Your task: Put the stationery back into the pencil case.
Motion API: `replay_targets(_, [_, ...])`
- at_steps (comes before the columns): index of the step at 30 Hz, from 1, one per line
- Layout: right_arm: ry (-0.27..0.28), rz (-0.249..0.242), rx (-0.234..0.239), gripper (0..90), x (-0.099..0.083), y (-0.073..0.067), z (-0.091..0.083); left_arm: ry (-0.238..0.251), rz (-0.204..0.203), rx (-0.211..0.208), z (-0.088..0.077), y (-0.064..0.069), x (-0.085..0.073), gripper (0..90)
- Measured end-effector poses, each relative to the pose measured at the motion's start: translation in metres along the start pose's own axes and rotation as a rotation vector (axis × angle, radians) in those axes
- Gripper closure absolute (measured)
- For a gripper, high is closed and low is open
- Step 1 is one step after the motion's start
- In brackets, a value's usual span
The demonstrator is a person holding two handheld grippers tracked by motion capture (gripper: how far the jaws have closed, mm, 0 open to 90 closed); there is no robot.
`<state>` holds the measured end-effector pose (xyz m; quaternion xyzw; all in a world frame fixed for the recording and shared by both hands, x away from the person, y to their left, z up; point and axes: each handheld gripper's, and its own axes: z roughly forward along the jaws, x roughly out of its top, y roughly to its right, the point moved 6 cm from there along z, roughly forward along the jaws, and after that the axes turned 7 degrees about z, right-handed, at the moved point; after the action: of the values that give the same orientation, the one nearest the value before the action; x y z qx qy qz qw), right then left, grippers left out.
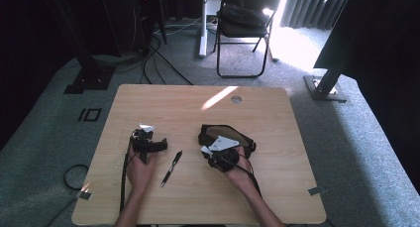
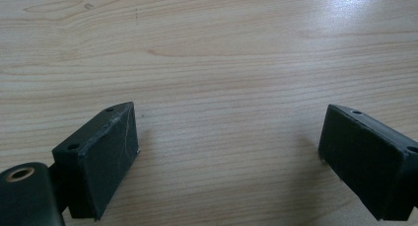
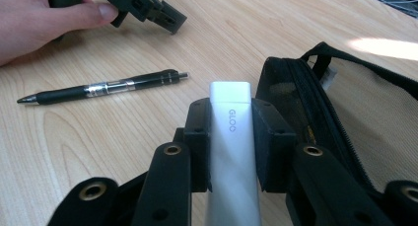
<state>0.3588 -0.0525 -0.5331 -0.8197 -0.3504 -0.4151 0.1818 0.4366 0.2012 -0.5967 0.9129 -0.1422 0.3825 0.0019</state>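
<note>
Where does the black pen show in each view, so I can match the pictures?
High view: the pen lies slanted on the table, between the two hands, left of the black pouch.
Left gripper view: bare table top between open jaws.
Right gripper view: pen upper left, beside the white glue stick.
Shared landmark: the pouch.

A light wooden table (image 1: 277, 187) is seen. A black pen (image 1: 171, 168) and a black pouch (image 1: 225, 133) are laid on it, near each other.
</note>
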Motion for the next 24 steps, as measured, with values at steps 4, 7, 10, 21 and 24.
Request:
replay_targets(4, [0.007,-0.002,-0.001,71.4,0.002,-0.001,-0.002,0.000,0.000,0.000,0.000,0.000,0.000,8.3])
replay_targets(7, [0.011,-0.001,0.000,71.4,0.003,-0.001,-0.003,0.000,0.000,0.000,0.000,0.000,0.000,8.3])
replay_targets(10, [0.014,-0.002,0.000,71.4,0.005,-0.001,-0.004,0.000,0.000,0.000,0.000,0.000,0.000,8.3])
replay_targets(21, [0.038,-0.006,-0.004,71.4,0.010,-0.001,-0.010,0.000,0.000,0.000,0.000,0.000,0.000,8.3])
replay_targets(24, [0.045,-0.003,-0.005,71.4,0.011,-0.001,-0.012,0.000,0.000,0.000,0.000,0.000,0.000,8.4])
